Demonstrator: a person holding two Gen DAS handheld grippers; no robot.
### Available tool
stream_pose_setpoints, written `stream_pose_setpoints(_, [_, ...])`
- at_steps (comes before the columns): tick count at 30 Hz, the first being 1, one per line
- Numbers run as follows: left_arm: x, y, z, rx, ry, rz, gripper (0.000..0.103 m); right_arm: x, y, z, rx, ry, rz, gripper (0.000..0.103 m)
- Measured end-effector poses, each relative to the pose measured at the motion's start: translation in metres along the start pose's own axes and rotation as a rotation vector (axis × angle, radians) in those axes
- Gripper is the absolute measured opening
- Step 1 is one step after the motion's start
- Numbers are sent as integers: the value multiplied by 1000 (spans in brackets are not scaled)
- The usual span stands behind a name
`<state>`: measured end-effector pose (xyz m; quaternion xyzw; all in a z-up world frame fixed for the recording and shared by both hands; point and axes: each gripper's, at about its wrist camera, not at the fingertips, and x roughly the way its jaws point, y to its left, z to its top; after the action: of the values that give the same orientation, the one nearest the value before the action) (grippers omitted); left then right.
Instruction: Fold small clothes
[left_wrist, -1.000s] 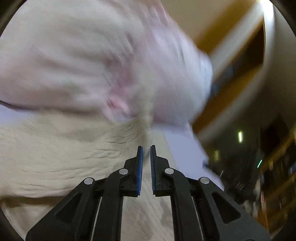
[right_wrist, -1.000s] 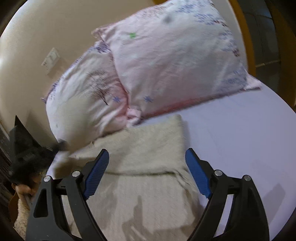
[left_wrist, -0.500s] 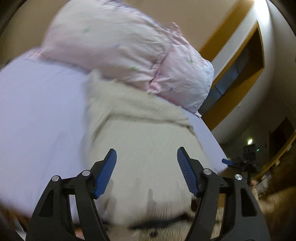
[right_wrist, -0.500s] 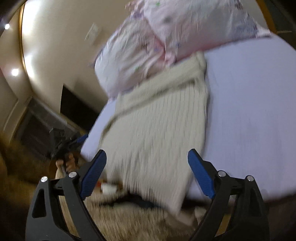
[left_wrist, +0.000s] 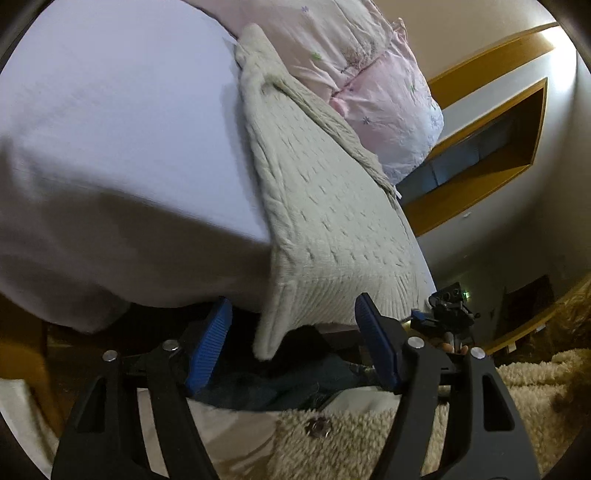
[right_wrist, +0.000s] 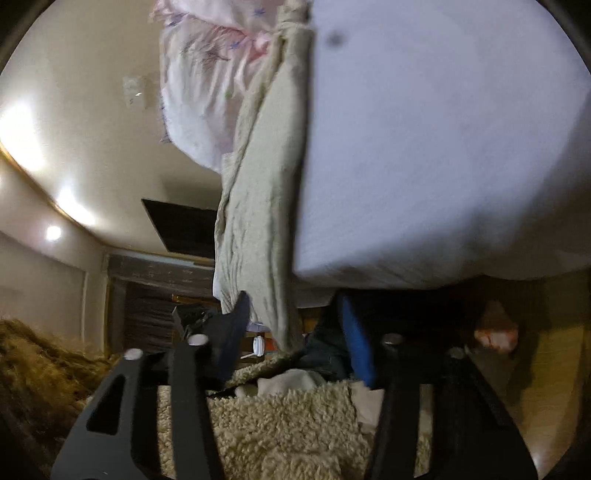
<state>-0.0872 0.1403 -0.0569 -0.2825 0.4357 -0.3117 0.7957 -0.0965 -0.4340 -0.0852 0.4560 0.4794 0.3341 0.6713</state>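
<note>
A cream knitted garment (left_wrist: 325, 206) lies flat along the lavender bed (left_wrist: 110, 122), its hem hanging over the bed's near edge. My left gripper (left_wrist: 293, 350) is open and empty, low in front of that hanging hem corner. In the right wrist view the same garment (right_wrist: 258, 206) drapes over the bed's edge. My right gripper (right_wrist: 295, 339) is open and empty, just below the hanging corner. Dark and white clothes (right_wrist: 314, 369) lie on the floor between the jaws.
Pink pillows (left_wrist: 369, 74) lie at the head of the bed. A shaggy cream rug (right_wrist: 288, 424) covers the floor below both grippers. A dark garment (left_wrist: 280, 384) lies on the floor by the bed. A wooden floor (right_wrist: 546, 387) is at the right.
Both grippers have pulled back off the bed and dropped to its near edge. The left gripper, shut a second ago, has opened. The garment lies spread out on the bed.
</note>
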Motion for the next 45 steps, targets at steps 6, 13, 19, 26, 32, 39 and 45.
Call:
stream_pose_setpoints(6, [15, -2, -5, -36, 25, -64, 7, 8, 21, 1, -87, 12, 64, 8])
stream_pose_setpoints(13, [-24, -60, 49, 136, -137, -226, 6, -19, 109, 41, -336, -134, 95, 8])
stream_pose_setpoints(19, [2, -84, 194, 134, -336, -91, 6, -12, 178, 161, -456, -361, 59, 8])
stream_pose_setpoints(26, [120, -50, 298, 11, -297, 281, 6, 67, 136, 292, -230, -480, -327, 8])
stream_pose_setpoints(32, [125, -42, 304, -10, -229, 225, 35, 80, 118, 312, -123, -530, -521, 94])
stream_pose_setpoints(39, [58, -15, 271, -89, -288, 222, 88, 46, 115, 276, -197, -676, -336, 101])
stream_pose_setpoints(45, [92, 6, 248, -164, -149, 240, 71, 61, 90, 285, -131, -583, -329, 101])
